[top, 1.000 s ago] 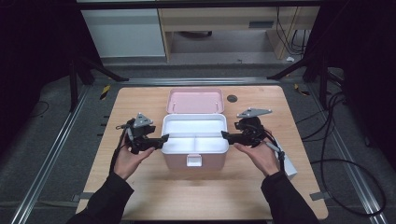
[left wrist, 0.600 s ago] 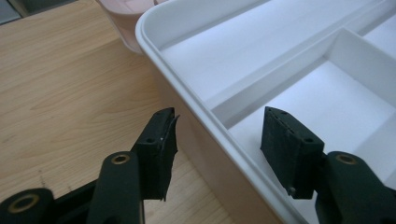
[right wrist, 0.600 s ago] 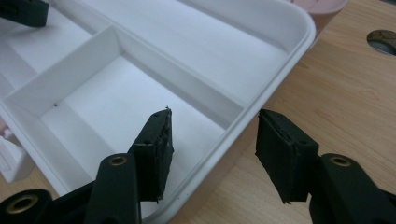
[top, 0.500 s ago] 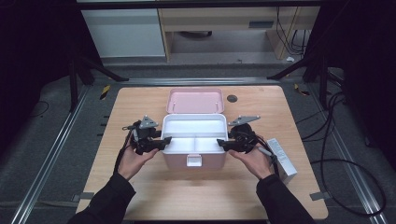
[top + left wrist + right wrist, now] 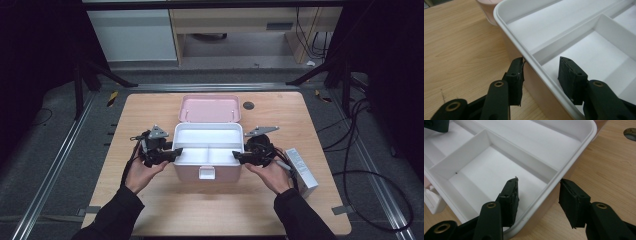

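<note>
Your left gripper (image 5: 541, 75) and right gripper (image 5: 537, 195) each straddle a side wall of the pink plastic box with white divided tray (image 5: 207, 150), mid-table; jaws just narrowed, but pad contact is hard to judge. The tray compartments are empty. Beyond, the pink hinged lid (image 5: 209, 108) lies open.

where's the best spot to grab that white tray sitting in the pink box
Take the white tray by its raised rim at the two short ends, one gripper from each side. The rim overhangs the pink box, so one finger can go inside the wall and one outside, as the left gripper and right gripper now straddle it.
</note>
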Available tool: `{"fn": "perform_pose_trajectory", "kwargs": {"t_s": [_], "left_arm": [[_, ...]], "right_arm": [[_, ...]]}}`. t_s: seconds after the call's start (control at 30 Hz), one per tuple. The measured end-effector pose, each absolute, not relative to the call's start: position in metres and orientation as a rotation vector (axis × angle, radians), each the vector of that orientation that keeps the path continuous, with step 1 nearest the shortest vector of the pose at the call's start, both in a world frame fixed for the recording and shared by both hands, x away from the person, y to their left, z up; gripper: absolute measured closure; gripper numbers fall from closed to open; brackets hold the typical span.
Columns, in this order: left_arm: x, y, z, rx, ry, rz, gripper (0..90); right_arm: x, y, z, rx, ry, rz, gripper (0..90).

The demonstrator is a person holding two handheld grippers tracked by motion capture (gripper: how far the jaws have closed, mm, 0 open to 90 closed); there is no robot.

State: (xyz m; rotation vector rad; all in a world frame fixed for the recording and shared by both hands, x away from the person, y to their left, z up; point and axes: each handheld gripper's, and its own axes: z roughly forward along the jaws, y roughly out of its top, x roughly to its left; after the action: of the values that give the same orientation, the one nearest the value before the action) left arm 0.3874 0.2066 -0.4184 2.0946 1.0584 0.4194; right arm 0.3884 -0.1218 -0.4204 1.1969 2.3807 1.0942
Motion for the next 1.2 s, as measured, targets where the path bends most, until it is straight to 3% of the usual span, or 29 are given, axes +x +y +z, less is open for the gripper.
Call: {"fn": "perform_pose_trajectory", "kwargs": {"t_s": [0.53,0.73,1.2], "left_arm": [[0.383,0.205,-0.418,2.106,1.043,0.432,53.9],[0.381,0.212,-0.405,2.087,0.983,0.475,43.0],[0.386,0.222,-0.381,2.093,0.855,0.474,39.8]], "right_arm": [[0.388,-0.123,-0.420,1.173,2.382,1.081,50.7],[0.387,-0.130,-0.405,1.131,2.329,1.132,43.1],[0.393,-0.148,-0.374,1.008,2.282,1.301,33.1]]}}
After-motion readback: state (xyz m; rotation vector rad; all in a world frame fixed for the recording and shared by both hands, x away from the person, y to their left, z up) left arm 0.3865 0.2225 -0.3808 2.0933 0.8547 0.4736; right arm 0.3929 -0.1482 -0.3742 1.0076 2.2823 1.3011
